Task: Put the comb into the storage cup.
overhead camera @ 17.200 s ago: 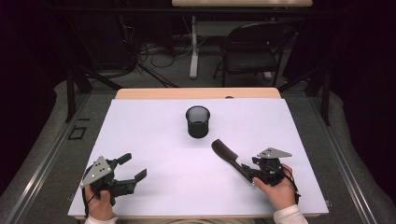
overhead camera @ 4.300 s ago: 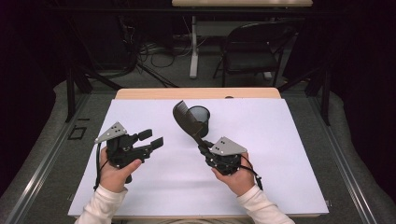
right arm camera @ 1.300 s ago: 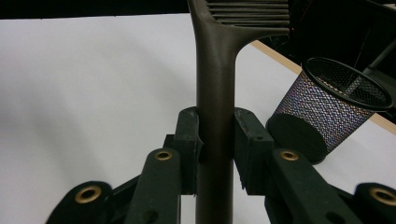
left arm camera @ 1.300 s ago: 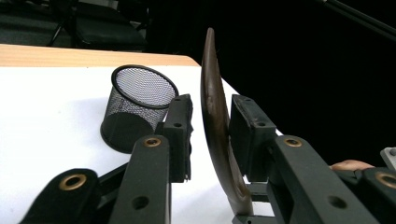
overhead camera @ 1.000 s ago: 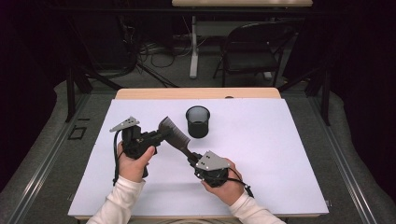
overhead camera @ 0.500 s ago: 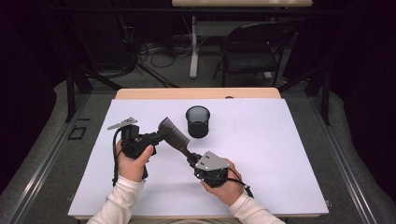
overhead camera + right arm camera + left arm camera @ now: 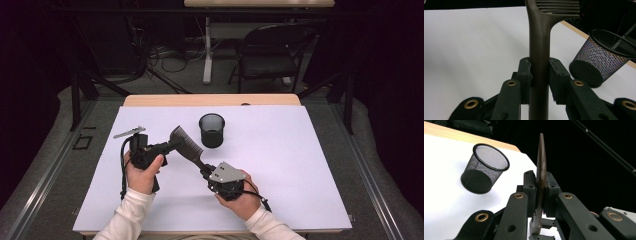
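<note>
Both claws are clenching the comb [image 7: 186,145] above the counter [image 7: 300,160], the right claw [image 7: 204,171] on its handle and the left claw [image 7: 172,145] on its toothed head, its long axis running diagonally up-left beside the mesh cup [image 7: 212,130].

1. A dark brown comb [image 7: 186,144] is held above the bench, clamped at both ends.
2. Its handle [image 7: 538,50] is gripped low; the toothed head [image 7: 541,167] is pinched edge-on, just beside a black mesh cup [image 7: 211,130].
</note>
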{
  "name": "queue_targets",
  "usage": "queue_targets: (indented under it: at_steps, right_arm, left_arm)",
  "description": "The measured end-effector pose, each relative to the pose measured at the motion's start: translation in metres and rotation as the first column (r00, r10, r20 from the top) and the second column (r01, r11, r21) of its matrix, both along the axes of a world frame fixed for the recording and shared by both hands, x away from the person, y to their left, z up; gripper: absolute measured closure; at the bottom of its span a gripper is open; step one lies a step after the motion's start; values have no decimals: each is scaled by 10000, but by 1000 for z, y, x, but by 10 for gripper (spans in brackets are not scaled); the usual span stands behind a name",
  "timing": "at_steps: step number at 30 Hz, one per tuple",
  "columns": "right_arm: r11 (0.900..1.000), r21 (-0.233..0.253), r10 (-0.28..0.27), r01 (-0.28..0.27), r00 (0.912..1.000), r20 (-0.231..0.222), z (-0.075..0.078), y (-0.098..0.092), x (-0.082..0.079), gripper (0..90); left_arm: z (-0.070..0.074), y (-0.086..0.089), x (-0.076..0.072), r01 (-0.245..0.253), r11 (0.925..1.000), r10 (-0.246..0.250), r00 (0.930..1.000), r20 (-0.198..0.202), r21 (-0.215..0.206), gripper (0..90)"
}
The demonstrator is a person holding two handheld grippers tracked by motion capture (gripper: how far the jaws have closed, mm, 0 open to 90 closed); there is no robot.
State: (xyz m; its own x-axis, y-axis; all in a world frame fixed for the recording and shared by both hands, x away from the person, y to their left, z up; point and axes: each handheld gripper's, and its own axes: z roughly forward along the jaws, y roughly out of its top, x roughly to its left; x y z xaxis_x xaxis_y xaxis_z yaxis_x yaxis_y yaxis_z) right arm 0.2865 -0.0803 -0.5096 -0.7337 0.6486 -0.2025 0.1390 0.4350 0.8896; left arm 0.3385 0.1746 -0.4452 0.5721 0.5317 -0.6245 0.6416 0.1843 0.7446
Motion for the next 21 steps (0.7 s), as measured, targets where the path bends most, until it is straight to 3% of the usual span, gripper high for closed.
queue_targets:
  at_steps: [21]
  right_arm:
    - [10000, 79, 60, -59, 10000, -70, -1, 0, 1, 726]
  left_arm:
    - [-2, -1, -2, -197, 9997, 196, 9998, -81, -171, 839]
